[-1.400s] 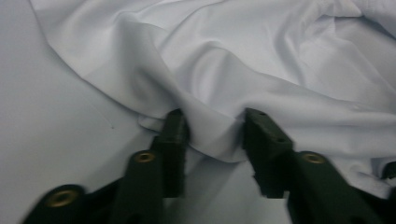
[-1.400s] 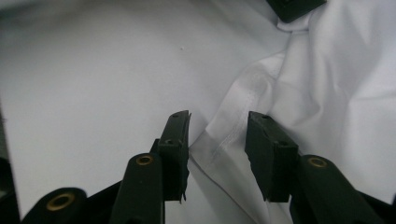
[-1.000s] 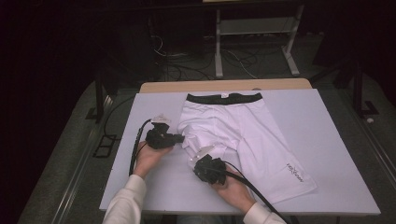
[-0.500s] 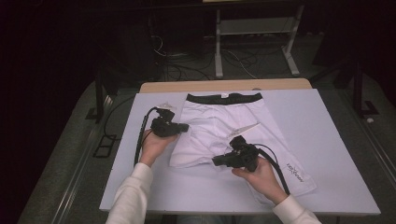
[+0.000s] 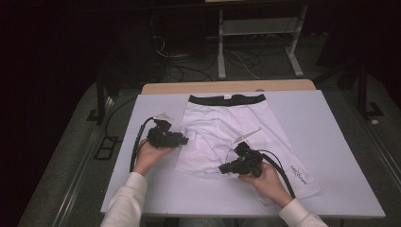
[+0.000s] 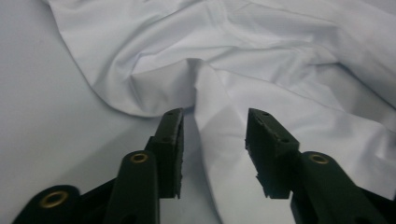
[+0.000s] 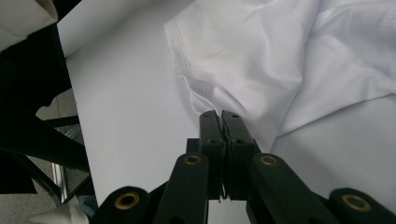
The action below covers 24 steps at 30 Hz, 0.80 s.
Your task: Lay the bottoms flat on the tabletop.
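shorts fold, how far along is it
Done: the shorts lie flat, their left leg folded in over the middle. In hand: the right gripper is shut on the hem by the folded edge, and the left gripper has just been opening, cloth between its jaws unpressed. Left: the right leg remains spread out.

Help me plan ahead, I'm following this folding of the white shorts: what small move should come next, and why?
Probably the right gripper should carry the hem it pinches further across the white shorts. In the right gripper view its jaws are shut on the fabric edge. The left gripper has just been opening; its jaws stand apart, not pressing the cloth between them, so it should draw back clear.
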{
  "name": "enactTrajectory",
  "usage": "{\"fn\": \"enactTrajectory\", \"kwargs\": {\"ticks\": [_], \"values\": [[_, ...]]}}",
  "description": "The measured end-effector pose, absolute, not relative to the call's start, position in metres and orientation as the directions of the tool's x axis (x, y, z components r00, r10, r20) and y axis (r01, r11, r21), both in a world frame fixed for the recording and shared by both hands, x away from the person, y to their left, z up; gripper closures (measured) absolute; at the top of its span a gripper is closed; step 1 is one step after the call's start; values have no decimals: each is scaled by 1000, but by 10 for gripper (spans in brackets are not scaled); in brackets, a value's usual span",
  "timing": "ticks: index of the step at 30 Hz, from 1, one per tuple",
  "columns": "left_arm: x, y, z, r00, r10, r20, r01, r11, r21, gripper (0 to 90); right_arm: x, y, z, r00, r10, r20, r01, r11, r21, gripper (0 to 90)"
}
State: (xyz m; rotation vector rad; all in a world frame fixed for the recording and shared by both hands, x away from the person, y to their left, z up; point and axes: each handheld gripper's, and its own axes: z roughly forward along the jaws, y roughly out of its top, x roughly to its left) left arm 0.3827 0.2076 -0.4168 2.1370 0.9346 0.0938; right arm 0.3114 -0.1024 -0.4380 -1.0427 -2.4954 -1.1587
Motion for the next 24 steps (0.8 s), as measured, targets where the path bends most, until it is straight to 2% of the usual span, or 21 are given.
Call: {"fn": "enactTrajectory", "kwargs": {"ticks": [7, 11, 15, 24], "values": [[359, 218, -414, 807, 555, -200, 512, -491, 704, 478, 312, -105, -438, -727, 513, 455, 678, 435, 593, 869], [349, 218, -420, 856, 488, -171, 451, -544, 707, 479, 314, -106, -441, -717, 511, 474, 691, 427, 584, 869], [344, 218, -424, 879, 438, -186, 426, -550, 719, 475, 314, -107, -443, -717, 509, 476, 691, 432, 579, 867], [337, 221, -435, 899, 388, -204, 408, -569, 714, 473, 315, -107, -446, -708, 506, 493, 702, 428, 569, 868]]}}
